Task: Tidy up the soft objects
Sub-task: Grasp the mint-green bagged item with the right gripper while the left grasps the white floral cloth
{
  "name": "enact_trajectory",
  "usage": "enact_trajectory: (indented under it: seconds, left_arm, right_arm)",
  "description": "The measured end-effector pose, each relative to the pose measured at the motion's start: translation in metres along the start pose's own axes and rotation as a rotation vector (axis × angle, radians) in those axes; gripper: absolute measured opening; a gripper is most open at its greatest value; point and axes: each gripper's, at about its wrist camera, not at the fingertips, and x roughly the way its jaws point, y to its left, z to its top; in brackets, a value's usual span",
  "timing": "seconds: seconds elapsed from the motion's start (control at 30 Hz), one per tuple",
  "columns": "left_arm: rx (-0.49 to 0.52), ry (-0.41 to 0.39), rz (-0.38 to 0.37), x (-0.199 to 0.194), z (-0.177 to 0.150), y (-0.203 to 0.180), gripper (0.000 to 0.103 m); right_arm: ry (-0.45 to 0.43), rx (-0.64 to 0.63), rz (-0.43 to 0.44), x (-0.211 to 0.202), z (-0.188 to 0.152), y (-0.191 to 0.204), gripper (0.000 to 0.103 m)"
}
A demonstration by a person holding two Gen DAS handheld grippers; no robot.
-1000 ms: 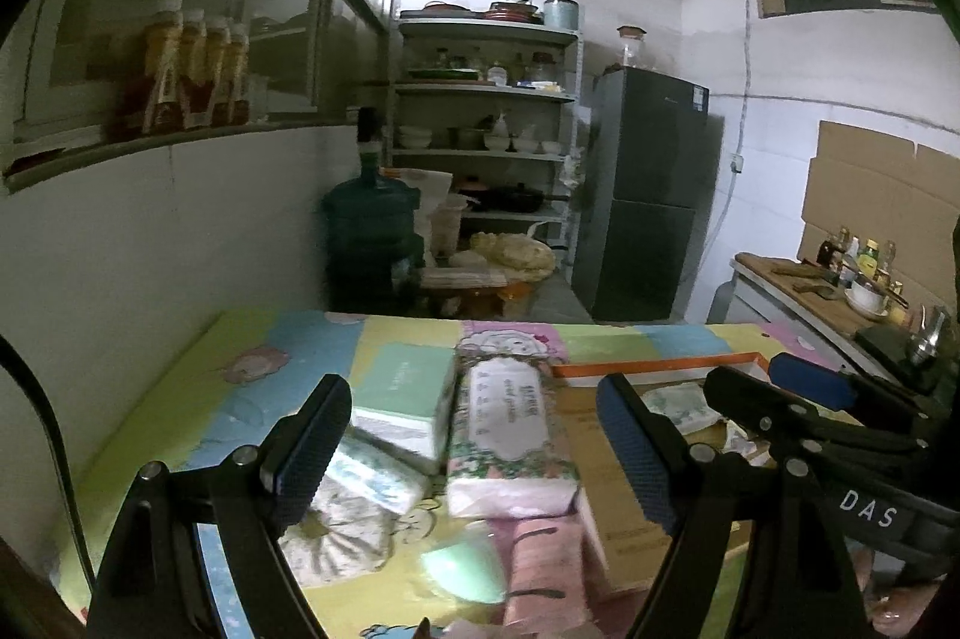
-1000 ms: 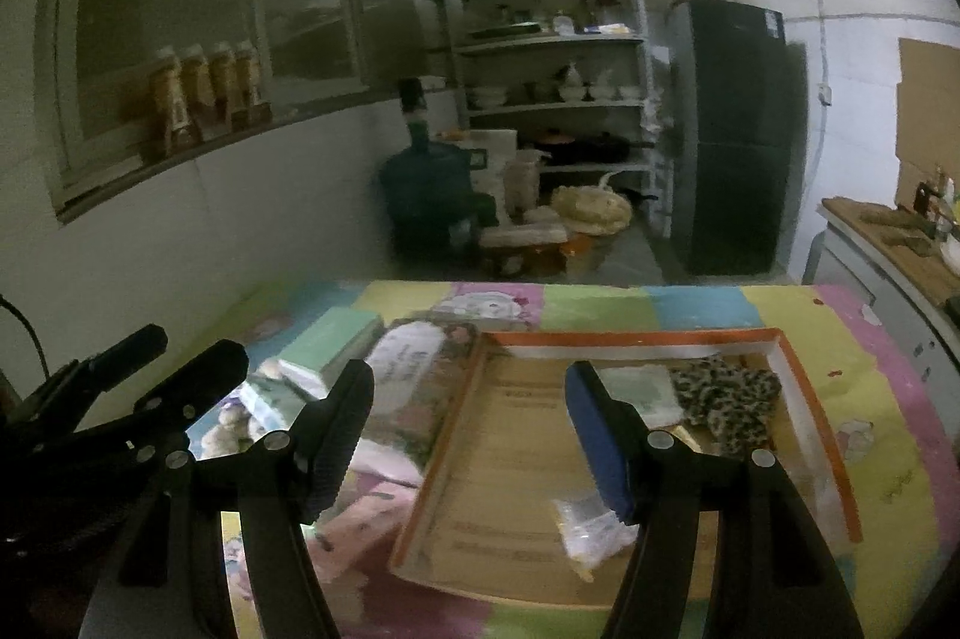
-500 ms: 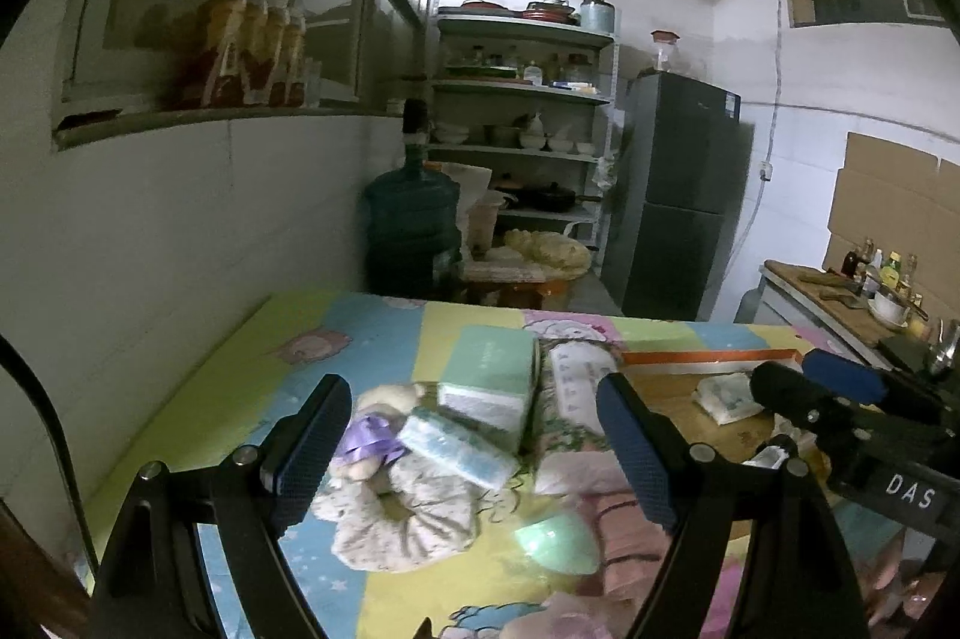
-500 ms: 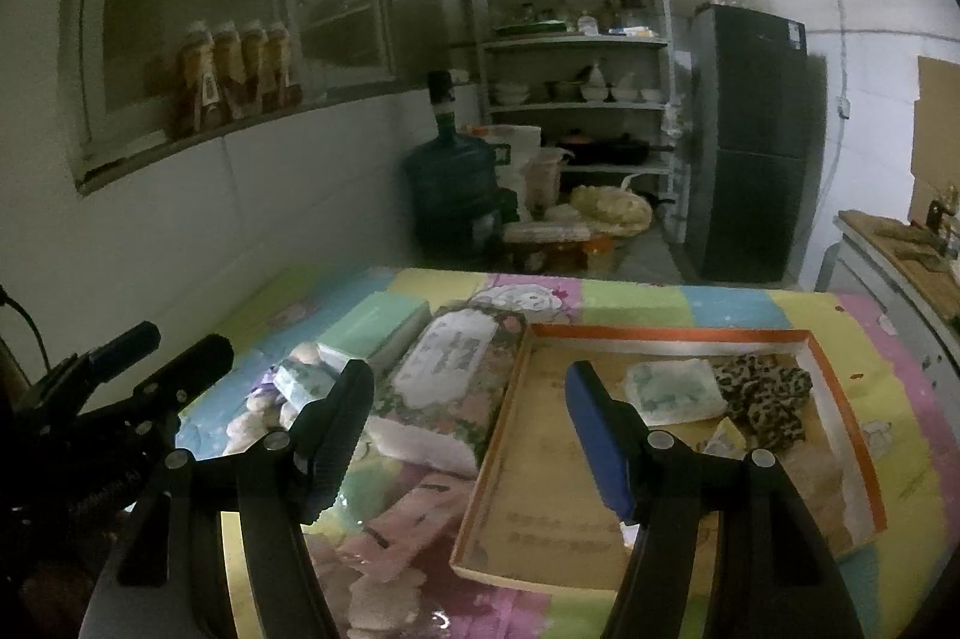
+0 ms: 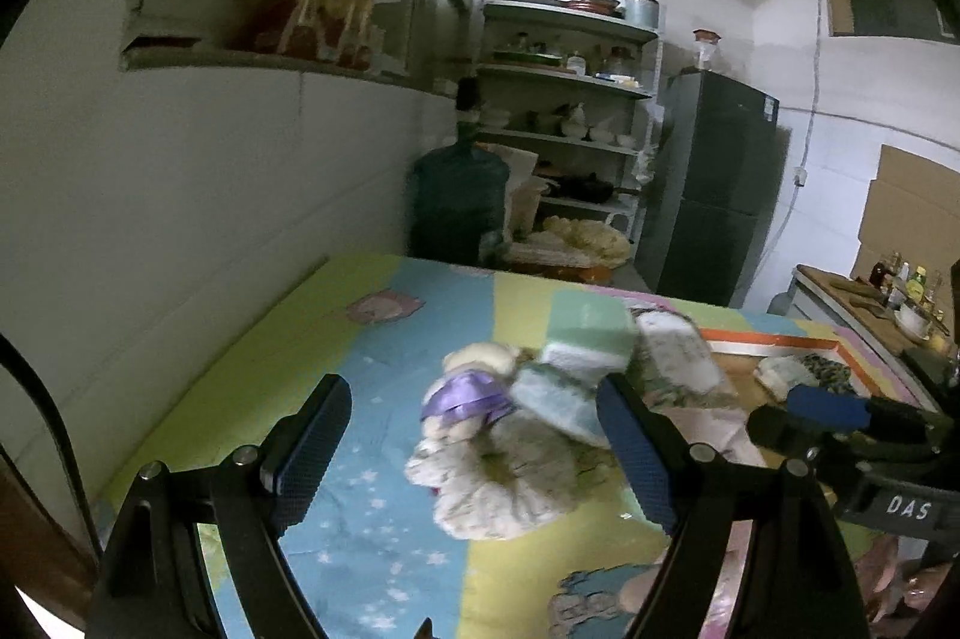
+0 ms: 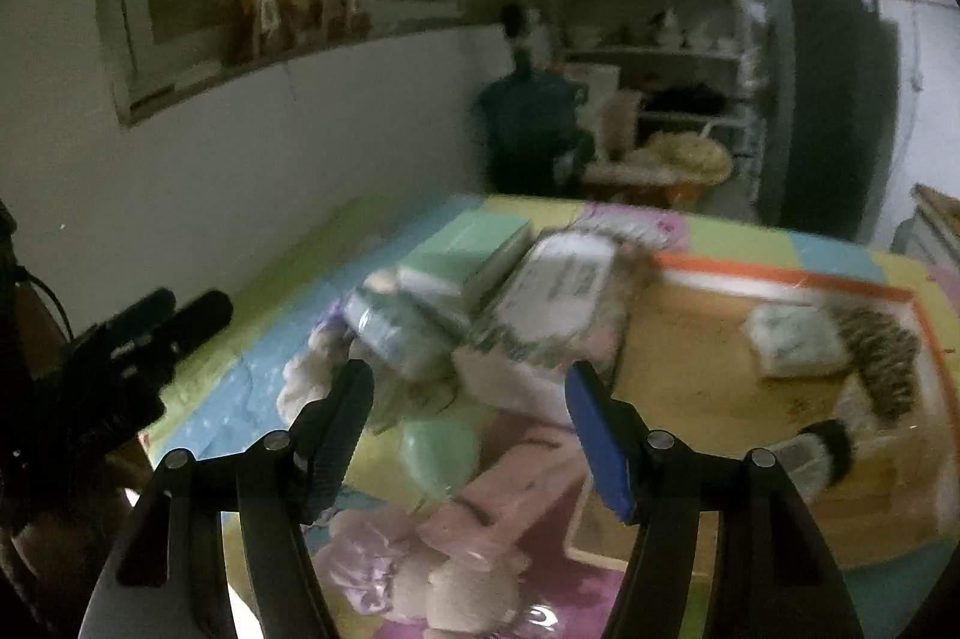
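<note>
A pile of soft things lies on the colourful mat (image 5: 372, 435): a plush doll in a purple dress (image 5: 474, 387), a white scrunchie (image 5: 510, 483), a green tissue pack (image 5: 585, 333) and a long floral tissue pack (image 6: 558, 291). My left gripper (image 5: 474, 453) is open and empty, just before the doll and scrunchie. My right gripper (image 6: 474, 423) is open and empty above a pale green pad (image 6: 438, 450) and a pink pouch (image 6: 510, 489). The orange-rimmed cardboard tray (image 6: 690, 363) holds a small tissue pack (image 6: 792, 345) and a leopard scrunchie (image 6: 882, 345).
A white wall (image 5: 180, 219) runs along the mat's left side. A water jug (image 5: 459, 201), shelves (image 5: 564, 99) and a dark fridge (image 5: 714, 183) stand beyond the far edge. Another plush toy (image 6: 456, 585) lies at the near edge in the right wrist view.
Both grippers have swung left and dropped lower toward the pile. The doll and white scrunchie now sit between my left fingers; the tray has slid to the right of both views.
</note>
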Motion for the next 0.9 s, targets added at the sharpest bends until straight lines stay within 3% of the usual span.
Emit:
enact_trajectory:
  seconds: [0.17,0.57,0.8,0.87,0.9]
  left_arm:
    - [-0.021,0.019,0.010,0.005,-0.007,0.017,0.084]
    - [-0.053,0.056,0.007,0.016,-0.019,0.036,0.084]
    - [-0.061,0.076,-0.003,0.022,-0.021,0.040,0.084]
    - [-0.061,0.083,-0.004,0.024,-0.022,0.041,0.084]
    - [-0.061,0.085,-0.006,0.025,-0.022,0.041,0.084]
  right_arm:
    - [0.066,-0.019,0.035,0.025,-0.009,0.010,0.068]
    - [0.182,-0.086,-0.026,0.067,-0.021,0.022,0.068]
    - [0.228,-0.120,-0.016,0.080,-0.025,0.028,0.068]
    - [0.232,-0.131,-0.012,0.080,-0.026,0.031,0.064]
    - [0.235,-0.138,-0.016,0.081,-0.026,0.032,0.052]
